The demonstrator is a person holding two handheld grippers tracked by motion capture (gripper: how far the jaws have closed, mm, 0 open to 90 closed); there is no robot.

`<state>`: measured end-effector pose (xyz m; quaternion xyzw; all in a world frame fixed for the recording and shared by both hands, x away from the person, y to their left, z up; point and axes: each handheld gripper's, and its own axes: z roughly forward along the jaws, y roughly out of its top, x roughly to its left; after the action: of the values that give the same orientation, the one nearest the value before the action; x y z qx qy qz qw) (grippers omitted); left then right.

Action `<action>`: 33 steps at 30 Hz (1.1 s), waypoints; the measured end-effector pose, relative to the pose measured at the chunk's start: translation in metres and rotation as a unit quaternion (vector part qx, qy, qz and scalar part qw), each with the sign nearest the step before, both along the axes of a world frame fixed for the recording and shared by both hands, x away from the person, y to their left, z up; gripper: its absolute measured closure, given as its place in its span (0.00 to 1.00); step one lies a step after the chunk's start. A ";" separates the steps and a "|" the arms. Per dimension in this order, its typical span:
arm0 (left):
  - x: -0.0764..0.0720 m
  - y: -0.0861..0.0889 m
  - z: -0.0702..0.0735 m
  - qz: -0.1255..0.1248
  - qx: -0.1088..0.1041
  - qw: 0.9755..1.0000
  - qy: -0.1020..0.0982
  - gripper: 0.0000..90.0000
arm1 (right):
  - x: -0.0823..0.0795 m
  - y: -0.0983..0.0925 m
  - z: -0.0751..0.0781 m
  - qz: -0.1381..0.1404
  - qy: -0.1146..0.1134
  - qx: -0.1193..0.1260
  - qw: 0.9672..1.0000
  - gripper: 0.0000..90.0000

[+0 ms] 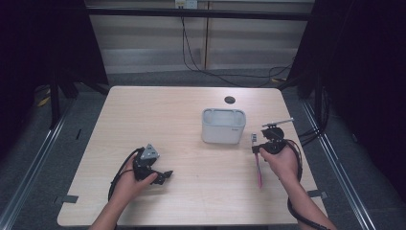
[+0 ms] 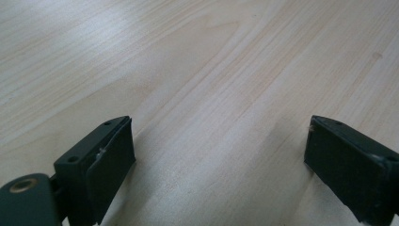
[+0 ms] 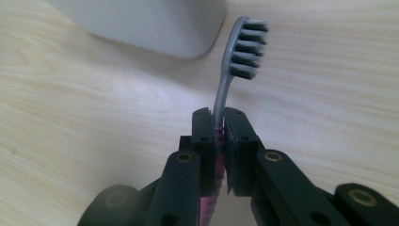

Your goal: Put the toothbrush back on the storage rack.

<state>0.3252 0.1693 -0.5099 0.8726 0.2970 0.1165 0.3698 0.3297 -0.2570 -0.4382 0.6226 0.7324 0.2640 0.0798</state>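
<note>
The right gripper point(image 3: 219, 129) has its jaws pressed together on the neck of a toothbrush point(image 3: 225, 92), just below the grey bristled head, with the pink handle trailing back beneath the jaws; in the high view the toothbrush point(image 1: 259, 173) hangs near the right edge of the tabletop point(image 1: 143, 115), its head toward the white container point(image 1: 223, 125) and its handle slanting back toward the near edge; the brush looks light, thin and stiff, with a smooth plastic neck that could twist or slide in a narrow pinch, so a hold nearer the thicker pink grip would likely be steadier; it seems in no way fragile; the container stands just beside the brush head, right of the tabletop's middle, open-topped, and the room above its rim looks free for a short lift and drop; the left gripper point(image 1: 160, 177) rests toward the near left corner, its jaws spread wide over bare wood with nothing between them, well apart from the brush and out of its path.
</note>
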 end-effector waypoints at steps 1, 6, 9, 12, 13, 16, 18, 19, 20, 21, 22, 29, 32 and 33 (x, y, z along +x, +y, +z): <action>0.000 0.000 0.000 0.000 0.000 1.000 0.001 0.09 | 0.000 -0.002 0.002 0.000 -0.008 0.001 1.000 0.94; 0.000 0.000 0.000 0.001 0.000 1.000 0.001 0.09 | -0.003 -0.007 0.013 -0.007 -0.042 0.011 0.999 0.94; 0.000 0.000 0.000 0.001 0.000 1.000 0.001 0.09 | -0.004 -0.009 0.019 -0.008 -0.060 0.016 0.998 0.94; 0.000 0.000 0.000 0.001 0.000 1.000 0.001 0.09 | -0.005 -0.010 0.024 -0.008 -0.072 0.026 0.997 0.94; 0.000 0.000 0.000 0.001 0.000 1.000 0.001 0.09 | -0.005 -0.010 0.025 -0.009 -0.075 0.028 0.997 0.94; 0.000 0.000 0.000 0.001 0.000 1.000 0.001 0.09 | -0.005 -0.009 0.028 -0.008 -0.084 0.029 0.996 0.94; 0.000 0.000 0.000 0.001 0.000 1.000 0.001 0.09 | -0.005 -0.009 0.031 -0.003 -0.088 0.032 0.996 0.94; 0.000 0.000 0.000 0.001 0.000 1.000 0.001 0.09 | -0.005 -0.008 0.032 -0.004 -0.092 0.034 0.995 0.94; 0.000 0.000 0.000 0.000 0.000 1.000 0.000 0.09 | -0.005 -0.008 0.033 -0.002 -0.098 0.035 0.995 0.94; 0.000 0.000 0.000 0.000 0.000 1.000 0.000 0.09 | -0.005 -0.008 0.035 0.000 -0.102 0.034 0.994 0.94; 0.000 0.000 0.000 0.000 0.000 1.000 0.000 0.09 | -0.005 -0.008 0.035 0.000 -0.102 0.034 0.994 0.94; 0.000 0.000 0.000 0.000 0.000 1.000 0.001 0.09 | -0.007 -0.010 0.045 -0.007 -0.141 0.044 0.989 0.94; 0.000 0.000 0.000 0.000 0.001 1.000 0.000 0.09 | -0.008 -0.011 0.048 -0.008 -0.159 0.049 0.986 0.94; 0.000 0.000 0.000 0.000 0.000 1.000 0.001 0.09 | -0.008 -0.012 0.048 -0.008 -0.164 0.049 0.985 0.94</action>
<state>0.3251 0.1694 -0.5099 0.8727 0.2976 0.1163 0.3692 0.3218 -0.2686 -0.3898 0.5800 0.6905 0.3974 0.1701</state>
